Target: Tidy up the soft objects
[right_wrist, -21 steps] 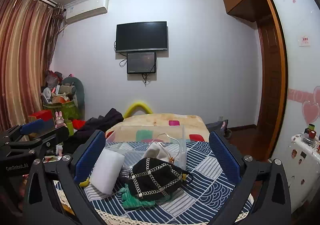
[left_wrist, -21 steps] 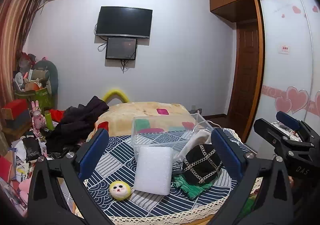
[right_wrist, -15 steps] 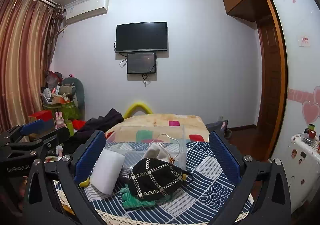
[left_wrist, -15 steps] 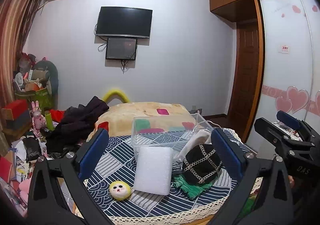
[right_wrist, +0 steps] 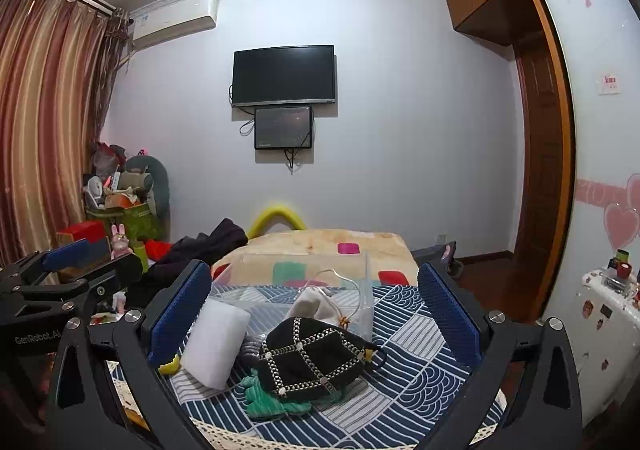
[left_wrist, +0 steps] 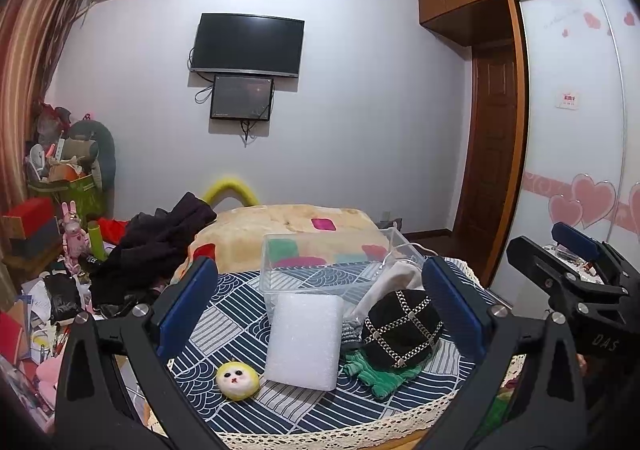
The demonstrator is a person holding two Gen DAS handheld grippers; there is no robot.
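On a table with a blue patterned cloth [left_wrist: 224, 334] lie a white foam block [left_wrist: 304, 342], a yellow round plush face [left_wrist: 237, 378], a black cap with gold studs [left_wrist: 400, 330], a green knit piece [left_wrist: 376, 374] under it, and a beige drawstring pouch [left_wrist: 392, 282]. A clear plastic box [left_wrist: 328, 262] stands behind them. My left gripper [left_wrist: 320, 302] is open and empty, held back from the table's front. My right gripper [right_wrist: 312, 314] is open and empty, facing the black cap [right_wrist: 312, 358] and the foam block [right_wrist: 216, 346].
A bed with an orange blanket [left_wrist: 288, 221] lies behind the table, with dark clothes [left_wrist: 160, 238] on its left. Clutter and toys [left_wrist: 60, 242] fill the left floor. A wardrobe with heart stickers [left_wrist: 580, 169] is on the right. The right gripper [left_wrist: 576, 274] shows in the left view.
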